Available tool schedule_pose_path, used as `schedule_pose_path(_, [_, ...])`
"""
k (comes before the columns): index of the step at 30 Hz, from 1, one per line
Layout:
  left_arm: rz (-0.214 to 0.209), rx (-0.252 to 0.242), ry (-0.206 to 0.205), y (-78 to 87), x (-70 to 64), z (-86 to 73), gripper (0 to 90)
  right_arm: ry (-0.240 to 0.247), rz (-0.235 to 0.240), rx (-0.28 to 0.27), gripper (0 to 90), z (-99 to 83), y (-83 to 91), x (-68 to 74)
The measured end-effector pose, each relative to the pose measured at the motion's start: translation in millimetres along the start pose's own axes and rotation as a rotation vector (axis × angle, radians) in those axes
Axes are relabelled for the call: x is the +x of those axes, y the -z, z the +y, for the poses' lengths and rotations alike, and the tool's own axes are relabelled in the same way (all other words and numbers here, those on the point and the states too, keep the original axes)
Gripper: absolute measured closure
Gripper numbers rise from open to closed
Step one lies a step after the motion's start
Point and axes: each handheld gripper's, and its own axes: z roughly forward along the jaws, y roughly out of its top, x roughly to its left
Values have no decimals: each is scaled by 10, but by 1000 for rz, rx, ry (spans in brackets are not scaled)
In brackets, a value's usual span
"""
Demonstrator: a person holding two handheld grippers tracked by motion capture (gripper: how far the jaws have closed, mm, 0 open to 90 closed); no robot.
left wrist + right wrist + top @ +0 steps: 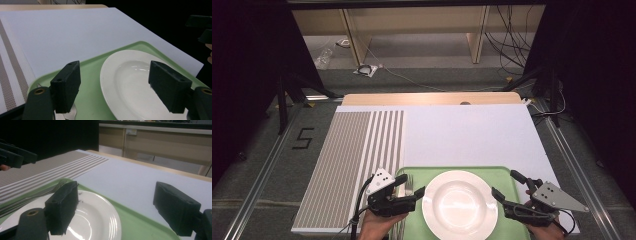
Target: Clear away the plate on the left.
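The plate (460, 204) lies on the green tray (507, 175), between the left tongs (409, 189) and the right tongs (503, 186). Both tongs stand open, gripping nothing. A fork (409, 184) lies below the left tongs.

A white plate (460, 204) sits in the middle of a green tray (507, 176), which lies at the near edge of the table (472, 132), right of centre. A fork (409, 183) lies on the tray's left side, just beside the plate, tines pointing to the far edge. The left gripper (412, 189) hovers over the fork with its jaws apart, aimed at the plate's left rim. The right gripper (505, 185) (its grey plate pointing to the near right corner) sits at the tray's right edge, jaws spread wide, close to the plate's right rim. A striped mat (352, 160) covers the table's left part.
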Motion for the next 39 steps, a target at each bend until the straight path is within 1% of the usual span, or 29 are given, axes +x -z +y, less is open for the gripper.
schedule_pose_path(4, [0,-22,-17,24,21,6,247,0,0,1,210,0,2,0])
schedule_pose_path(10, [13,-49,-85,78,55,8,245,1,-1,-1,210,2,4,-2])
schedule_pose_path(14, [2,-67,-107,100,58,5,233,0,0,-3,210,3,6,0])
schedule_pose_path(17, [5,-74,-124,113,61,0,229,-1,1,-3,210,4,7,4])
schedule_pose_path(19, [8,-83,-125,125,73,-3,217,-1,1,-3,210,6,8,7])
schedule_pose_path(23, [3,-103,-111,160,102,2,214,1,2,-5,210,9,9,14])
schedule_pose_path(24, [8,-106,-107,165,104,4,213,0,2,-5,210,10,8,14])
schedule_pose_path(25, [9,-106,-102,167,107,5,194,1,3,-6,210,9,7,14])
schedule_pose_path(28, [9,-104,-94,167,120,7,186,2,2,-5,210,9,8,13])
schedule_pose_path(39, [19,-115,-92,162,128,9,167,4,1,-6,209,8,11,6])
